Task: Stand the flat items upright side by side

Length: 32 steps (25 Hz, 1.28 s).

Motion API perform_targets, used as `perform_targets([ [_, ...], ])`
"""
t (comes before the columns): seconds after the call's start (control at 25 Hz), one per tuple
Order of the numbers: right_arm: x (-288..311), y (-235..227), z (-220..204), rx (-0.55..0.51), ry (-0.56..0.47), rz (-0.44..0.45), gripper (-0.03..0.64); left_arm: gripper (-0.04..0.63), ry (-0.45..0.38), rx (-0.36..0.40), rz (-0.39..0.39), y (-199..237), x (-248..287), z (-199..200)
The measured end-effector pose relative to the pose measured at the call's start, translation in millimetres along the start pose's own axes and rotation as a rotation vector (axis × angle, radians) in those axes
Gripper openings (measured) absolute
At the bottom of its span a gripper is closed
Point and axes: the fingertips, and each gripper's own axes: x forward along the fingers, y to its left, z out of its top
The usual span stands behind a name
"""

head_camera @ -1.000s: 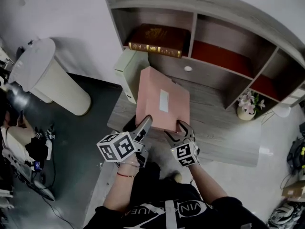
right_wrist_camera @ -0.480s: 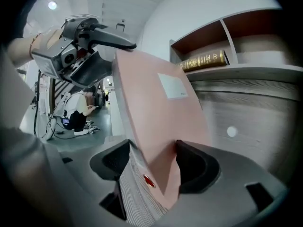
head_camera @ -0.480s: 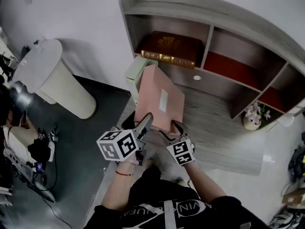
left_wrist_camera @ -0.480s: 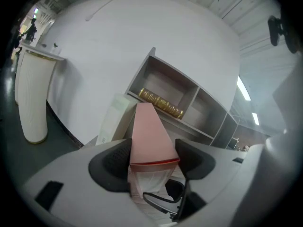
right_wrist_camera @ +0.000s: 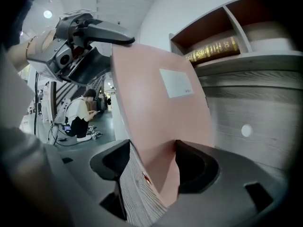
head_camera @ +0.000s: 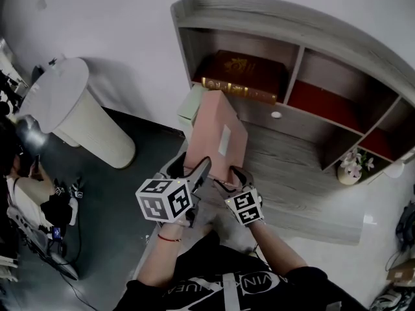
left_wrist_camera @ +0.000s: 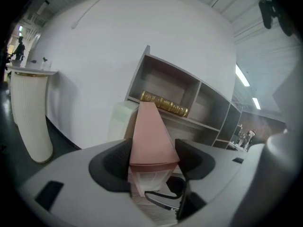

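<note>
Gripped the near end of the pink book (left_wrist_camera: 150,136) with the left gripper (left_wrist_camera: 154,157), jaws spread wide and pressed against both covers, the narrow edge of the book uppermost between them. Clamped the same near end lower down and further right with the right gripper (right_wrist_camera: 151,164), jaws likewise well apart and closed on the cover, the pink face rising steeply from between them.

From the head view, saw the left gripper (head_camera: 188,170) and the right gripper (head_camera: 235,177) side by side at the book's near end, just above the front edge of the grey wooden desk (head_camera: 292,173). Found the pink book (head_camera: 217,131) tipped steeply onto its edge, its face with the white label (head_camera: 224,141) turned right and upward, its far end reaching toward the shelf unit (head_camera: 292,24). Could not tell whether its lower edge touched the desk.

Noted a pale green book (head_camera: 192,109) upright just beside the pink one on its left, at the desk's left end. Beyond both, noted a brown book with gold lettering (head_camera: 243,76) lying flat in the shelf unit's left compartment. Well apart to the right, spotted a small flower pot (head_camera: 352,167); off the desk to the left, a white pedestal (head_camera: 71,109) on the floor.
</note>
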Motion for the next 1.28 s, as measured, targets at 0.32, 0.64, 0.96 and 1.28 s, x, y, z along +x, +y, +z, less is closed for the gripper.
perform_targets([
  [0.32, 13.9, 16.2, 4.8, 0.055, -0.015, 0.039, 0.308, 0.287, 0.002, 0.069, 0.017, 6.3, -5.0, 5.0],
  [0.64, 20.6, 27.7, 8.1, 0.123, -0.026, 0.070, 0.305, 0.288, 0.028, 0.148, 0.037, 3.8, -7.2, 8.0],
  [0.96, 29.7, 35.3, 8.8, 0.182, -0.032, 0.113, 0.301, 0.288, 0.042, 0.208, 0.049, 5.1, 1.7, 13.8],
  [1.28, 41.0, 20.1, 10.7, 0.220, -0.028, 0.109, 0.301, 0.293, -0.006, 0.216, 0.049, 7.5, 23.7, 24.4],
])
